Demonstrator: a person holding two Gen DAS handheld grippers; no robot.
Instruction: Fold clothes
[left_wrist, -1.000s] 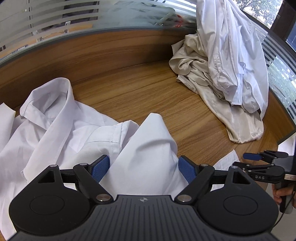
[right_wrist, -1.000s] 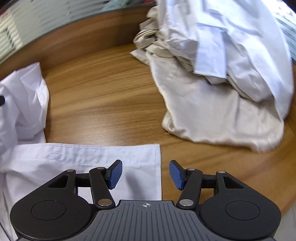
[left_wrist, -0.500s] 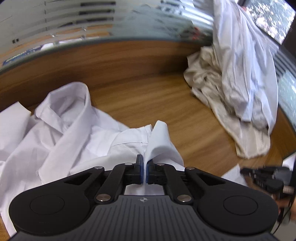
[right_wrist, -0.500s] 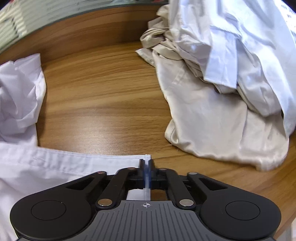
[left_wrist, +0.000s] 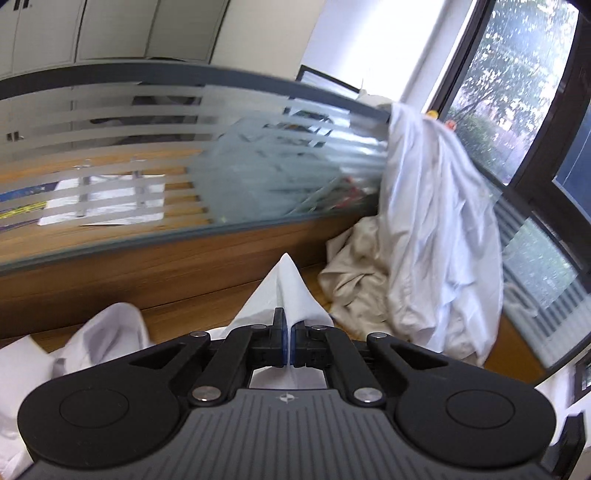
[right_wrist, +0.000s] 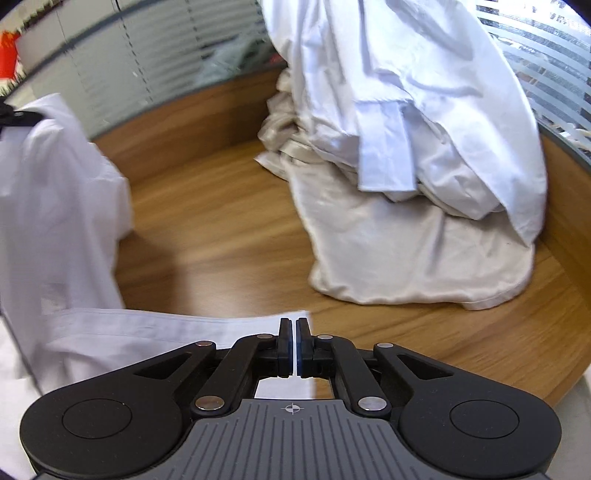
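Between both closed grippers hangs the white shirt (right_wrist: 55, 206): the left gripper (left_wrist: 287, 341) pinches a peaked fold, the right gripper (right_wrist: 294, 347) its hem corner. Both have risen off the wooden desk (right_wrist: 221, 236), so spreading comes next.

Both grippers, left (left_wrist: 287, 341) and right (right_wrist: 294, 349), have closed on the white shirt (right_wrist: 55, 206) and lifted it off the wooden desk (right_wrist: 229, 236)
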